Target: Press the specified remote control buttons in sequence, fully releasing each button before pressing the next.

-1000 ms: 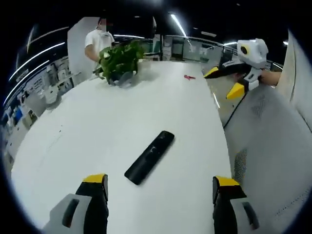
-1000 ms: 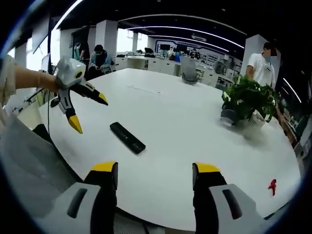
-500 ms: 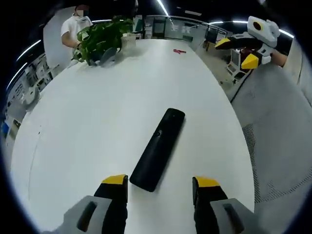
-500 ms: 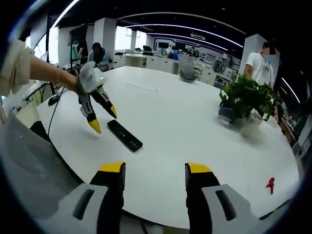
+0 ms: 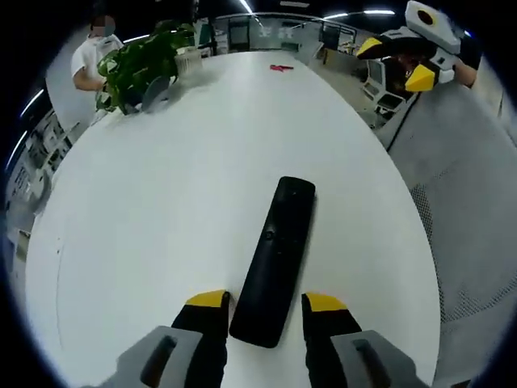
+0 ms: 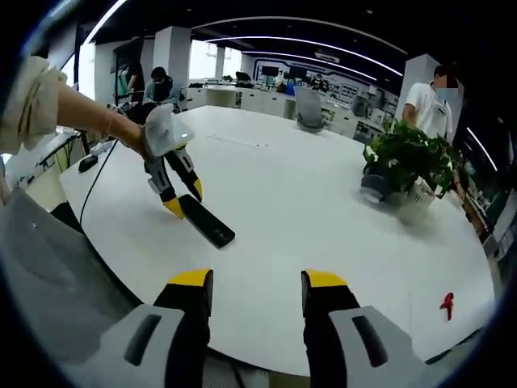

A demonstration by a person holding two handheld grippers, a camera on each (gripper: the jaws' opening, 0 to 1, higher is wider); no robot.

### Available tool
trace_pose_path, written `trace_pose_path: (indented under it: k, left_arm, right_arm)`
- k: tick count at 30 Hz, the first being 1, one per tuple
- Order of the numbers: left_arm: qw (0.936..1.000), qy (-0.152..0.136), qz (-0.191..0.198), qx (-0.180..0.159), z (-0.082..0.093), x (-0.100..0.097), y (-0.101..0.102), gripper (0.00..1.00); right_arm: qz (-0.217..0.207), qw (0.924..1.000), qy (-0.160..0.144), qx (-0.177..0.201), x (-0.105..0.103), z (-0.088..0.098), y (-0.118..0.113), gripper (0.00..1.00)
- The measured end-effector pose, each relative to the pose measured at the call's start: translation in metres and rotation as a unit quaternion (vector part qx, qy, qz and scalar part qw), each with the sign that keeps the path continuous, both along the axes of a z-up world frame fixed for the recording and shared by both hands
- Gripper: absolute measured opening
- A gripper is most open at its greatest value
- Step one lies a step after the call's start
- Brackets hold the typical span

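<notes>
We see a wide white oval bench (image 5: 161,202) in an open office lit by ceiling strips. The black remote control (image 5: 276,257) lies flat near its edge; the left tongs (image 5: 265,305) straddle its near end, jaws not gripping it. The right tongs (image 6: 252,283) hover apart, holding nothing. A potted plant (image 6: 408,166) stands far across.

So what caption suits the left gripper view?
Left claw straddling the near end of a slim black remote control on a white table.
</notes>
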State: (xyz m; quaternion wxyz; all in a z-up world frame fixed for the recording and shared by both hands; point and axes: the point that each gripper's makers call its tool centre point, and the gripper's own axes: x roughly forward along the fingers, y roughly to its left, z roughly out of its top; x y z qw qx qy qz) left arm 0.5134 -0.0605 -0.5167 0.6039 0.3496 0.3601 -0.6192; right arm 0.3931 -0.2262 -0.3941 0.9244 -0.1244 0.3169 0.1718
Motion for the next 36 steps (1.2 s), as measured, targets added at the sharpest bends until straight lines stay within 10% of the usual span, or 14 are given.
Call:
trace_pose_path:
  k: [15, 36]
  left_arm:
    - [0.9985, -0.013, 0.051, -0.017, 0.000, -0.015, 0.003, 0.26]
    - [0.9974, -0.011, 0.063, -0.034, 0.004, -0.102, 0.021, 0.24]
  right_arm:
    - [0.012, 0.9999, 0.005, 0.000, -0.002, -0.001, 0.005, 0.42]
    - [0.060, 0.9976, 0.033, -0.005, -0.011, -0.011, 0.021, 0.37]
